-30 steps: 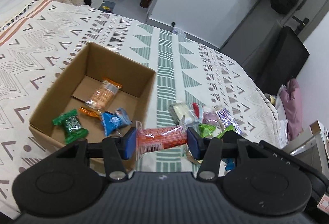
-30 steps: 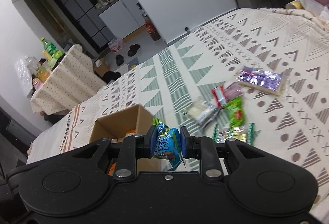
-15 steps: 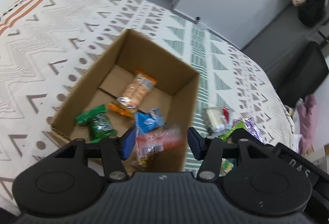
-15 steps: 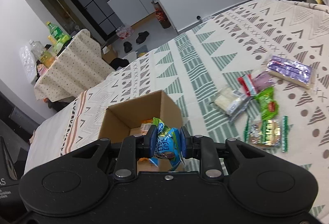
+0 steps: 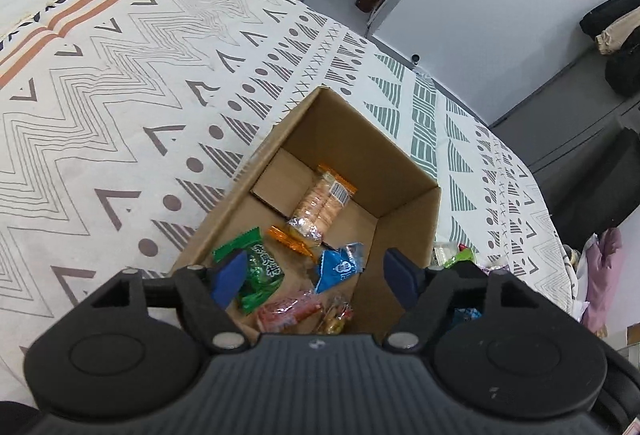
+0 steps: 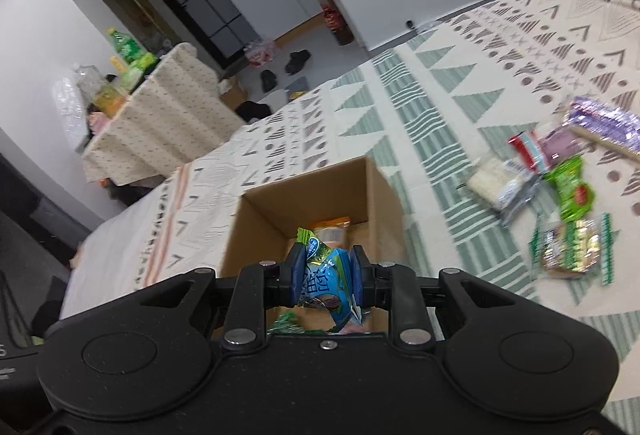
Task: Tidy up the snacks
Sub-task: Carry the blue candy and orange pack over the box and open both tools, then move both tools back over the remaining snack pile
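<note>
Left wrist view: the left gripper point(image 5: 314, 275) stands wide apart with nothing between its blue pads, low in the frame over the near end of the open brown cardboard box point(image 5: 400, 159). The box rests on the bed's patterned white, green and brown cover point(image 5: 120, 95). Inside lie a clear pack of round crackers with orange ends point(image 5: 320, 205) at the centre, a green wrapped snack point(image 5: 260, 271) lower left, a blue snack packet point(image 5: 338, 267), and a red wrapped bar point(image 5: 286, 311) at the near wall, partly hidden by the gripper body. Loose snacks at the box's right wall are mostly blocked by the right finger.

Right wrist view: the right gripper point(image 6: 326, 273) is closed on a blue-and-green snack packet point(image 6: 326, 275), low centre, above the box point(image 6: 384, 195) opening. At the right of the frame, on the bed cover point(image 6: 440, 75), lie a purple foil packet point(image 6: 604, 121), a green-and-red packet point(image 6: 574, 191) and a white rice-cake pack point(image 6: 498, 181), well apart from the box.
</note>
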`<state>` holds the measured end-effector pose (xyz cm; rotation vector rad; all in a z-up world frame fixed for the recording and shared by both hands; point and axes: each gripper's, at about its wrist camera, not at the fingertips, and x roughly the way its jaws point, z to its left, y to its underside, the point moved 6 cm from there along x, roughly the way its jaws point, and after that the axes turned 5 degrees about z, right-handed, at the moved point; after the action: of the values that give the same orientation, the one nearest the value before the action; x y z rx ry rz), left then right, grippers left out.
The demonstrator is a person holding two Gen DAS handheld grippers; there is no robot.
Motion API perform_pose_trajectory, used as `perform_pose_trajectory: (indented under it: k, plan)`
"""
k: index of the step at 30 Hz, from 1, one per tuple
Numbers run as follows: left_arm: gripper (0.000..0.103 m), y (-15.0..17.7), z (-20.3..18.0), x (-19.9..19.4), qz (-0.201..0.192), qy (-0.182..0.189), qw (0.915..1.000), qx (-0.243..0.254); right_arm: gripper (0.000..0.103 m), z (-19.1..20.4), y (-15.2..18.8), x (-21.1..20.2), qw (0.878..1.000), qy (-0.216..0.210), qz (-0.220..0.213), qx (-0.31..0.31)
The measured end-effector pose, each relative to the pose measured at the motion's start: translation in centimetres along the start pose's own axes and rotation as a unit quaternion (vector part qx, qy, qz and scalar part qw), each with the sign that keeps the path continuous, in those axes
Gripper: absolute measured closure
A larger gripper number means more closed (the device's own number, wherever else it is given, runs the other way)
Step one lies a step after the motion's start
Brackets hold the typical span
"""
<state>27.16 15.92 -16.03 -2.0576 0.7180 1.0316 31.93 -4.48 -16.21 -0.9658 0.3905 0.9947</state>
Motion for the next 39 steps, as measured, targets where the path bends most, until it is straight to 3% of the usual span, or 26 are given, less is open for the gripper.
perform_pose_trajectory:
  k: [4, 13, 28, 39]
  plan:
    - [0.024, 0.1, 0.5, -0.3, 0.0, -0.003, 1.0, -0.004, 0.06, -0.1, 0.3, -0.3, 1.0, -0.024, 0.008, 0.018]
    - [0.014, 1.2, -0.9, -1.4, -0.011, 0.004, 0.9999, 0.011, 0.043, -3.6, -0.3, -3.7, 0.999, 0.002, -0.021, 0.032]
    - [0.007, 5.2, -7.5, -1.7, -0.011, 0.038, 0.9973, 0.062, 0.033, -12.1, -0.1, -9.8, 0.996, 0.048, -0.053, 0.049]
    - [0.007, 8.3, -11.4, -1.2, 0.004, 0.04, 0.9944, 0.097, 0.03, -16.9, 0.5, -12.2, 0.994, 0.051, -0.06, 0.069]
